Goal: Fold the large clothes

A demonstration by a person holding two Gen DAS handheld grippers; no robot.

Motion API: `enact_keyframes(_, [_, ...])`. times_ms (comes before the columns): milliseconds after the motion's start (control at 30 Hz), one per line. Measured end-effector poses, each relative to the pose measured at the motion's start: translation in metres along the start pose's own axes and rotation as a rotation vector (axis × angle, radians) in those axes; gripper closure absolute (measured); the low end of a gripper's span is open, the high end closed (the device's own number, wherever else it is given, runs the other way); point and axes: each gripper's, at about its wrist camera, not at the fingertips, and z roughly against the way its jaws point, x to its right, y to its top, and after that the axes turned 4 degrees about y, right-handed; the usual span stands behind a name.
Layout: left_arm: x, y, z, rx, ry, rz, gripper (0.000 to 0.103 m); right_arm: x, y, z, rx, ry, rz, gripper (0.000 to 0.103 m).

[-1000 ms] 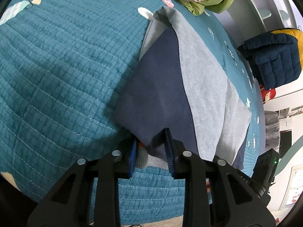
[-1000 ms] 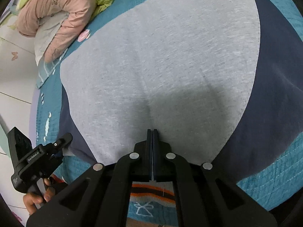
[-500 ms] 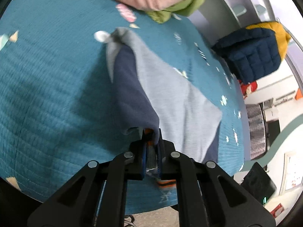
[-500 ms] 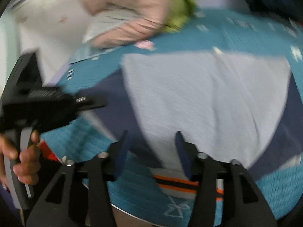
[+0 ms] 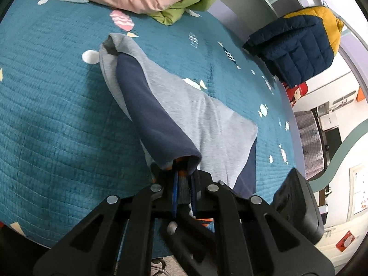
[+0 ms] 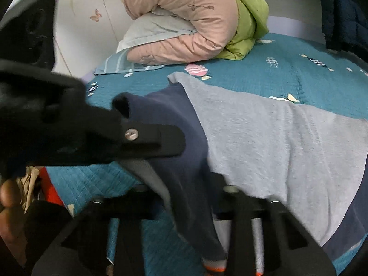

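A grey sweatshirt (image 5: 207, 115) with navy sleeves lies on the teal quilted bed (image 5: 46, 115). My left gripper (image 5: 184, 184) is shut on the cuff end of the navy sleeve (image 5: 151, 119) and holds it lifted above the bed. In the right wrist view the same sleeve (image 6: 184, 149) hangs from the left gripper's finger (image 6: 149, 138) and drapes down between my right gripper's fingers (image 6: 243, 218). My right gripper (image 6: 184, 207) is open, its jaws wide apart on either side of the hanging sleeve. The grey body (image 6: 287, 149) lies flat to the right.
A rolled pink and green duvet (image 6: 195, 23) and a pillow (image 6: 156, 32) lie at the head of the bed. A navy and yellow puffer jacket (image 5: 299, 41) hangs by the wall. The bed's front edge (image 5: 69, 237) is close below the grippers.
My left gripper closed on the sleeve cuff and lifted it up and across. My right gripper let go of the grey hem, opened wide and moved left under the hanging sleeve.
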Motion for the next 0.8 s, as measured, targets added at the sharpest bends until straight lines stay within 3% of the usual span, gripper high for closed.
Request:
enact_keyframes(100, [0.017,0.0,0.003,0.009,-0.028,-0.04,0.092,0.022,0.004,0.018,0.037,0.048,-0.123,0.093])
enact_keyframes(233, [0.046,0.0,0.021,0.063,-0.209,-0.107,0.082,0.067,0.008,0.048,0.104,0.116,-0.325,0.094])
enact_keyframes(300, [0.054,0.003,0.029,0.117,-0.233,-0.114,0.078,0.096,0.006,0.072,0.162,0.134,-0.435,0.094])
enact_keyframes(367, [0.058,0.008,0.025,0.133,-0.194,-0.107,0.077,0.121,-0.002,0.095,0.213,0.134,-0.521,0.094])
enact_keyframes(500, [0.066,0.006,-0.019,0.051,-0.058,-0.122,0.077,0.175,-0.031,0.128,0.276,0.053,-0.683,0.095])
enact_keyframes(567, [0.069,-0.003,-0.054,-0.023,-0.01,-0.118,0.076,0.196,-0.051,0.134,0.267,-0.002,-0.761,0.095])
enact_keyframes(667, [0.071,-0.023,-0.099,-0.11,0.034,-0.111,0.068,0.229,-0.085,0.127,0.198,-0.065,-0.904,0.094])
enact_keyframes(767, [0.074,-0.039,-0.13,-0.174,0.076,-0.13,0.068,0.236,-0.097,0.124,0.176,-0.062,-0.933,0.093])
enact_keyframes(800, [0.074,-0.04,-0.135,-0.175,0.088,-0.128,0.061,0.236,-0.096,0.124,0.17,-0.061,-0.937,0.093])
